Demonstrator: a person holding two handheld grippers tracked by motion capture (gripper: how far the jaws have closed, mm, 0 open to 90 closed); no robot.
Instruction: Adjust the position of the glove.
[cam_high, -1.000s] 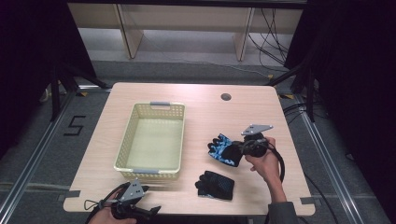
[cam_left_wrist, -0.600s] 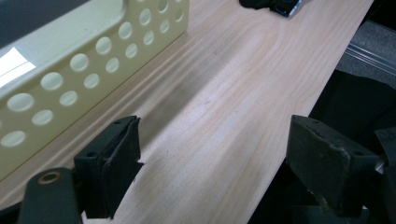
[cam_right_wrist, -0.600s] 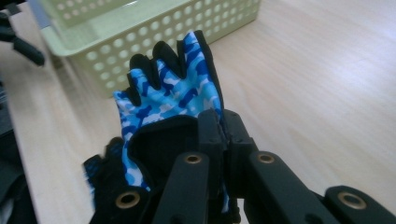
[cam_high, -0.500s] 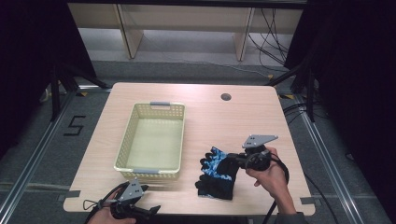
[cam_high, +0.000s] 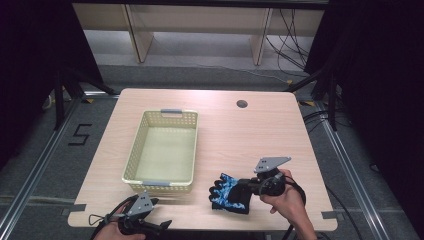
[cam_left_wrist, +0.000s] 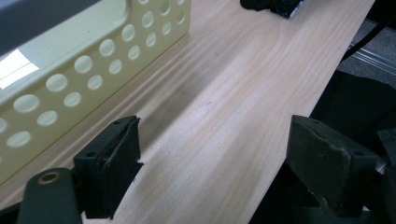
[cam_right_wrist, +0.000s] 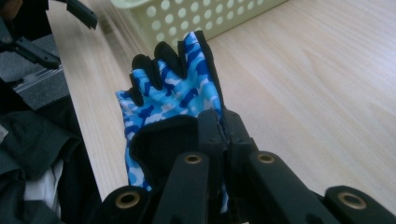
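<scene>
The pale wooden table (cam_high: 260, 130) carries everything, and the cream perforated plastic basket (cam_high: 162, 150) stands on its left half, mouth up and bare inside, so it looks like the place where gloves are meant to end up. To the right of the basket's near corner, the right gripper (cam_right_wrist: 219, 122) has its jaws pressed together on the cuff edge of the blue camouflage fingerless glove (cam_right_wrist: 170, 88), which it holds just above a second glove, mostly black (cam_high: 231, 204), lying flat on the wood. The held glove is soft fabric with black finger ends and a black cuff, its fingers pointing toward the basket. Near the basket's front wall, the left gripper (cam_left_wrist: 212, 154) waits spread wide, gripping nothing
</scene>
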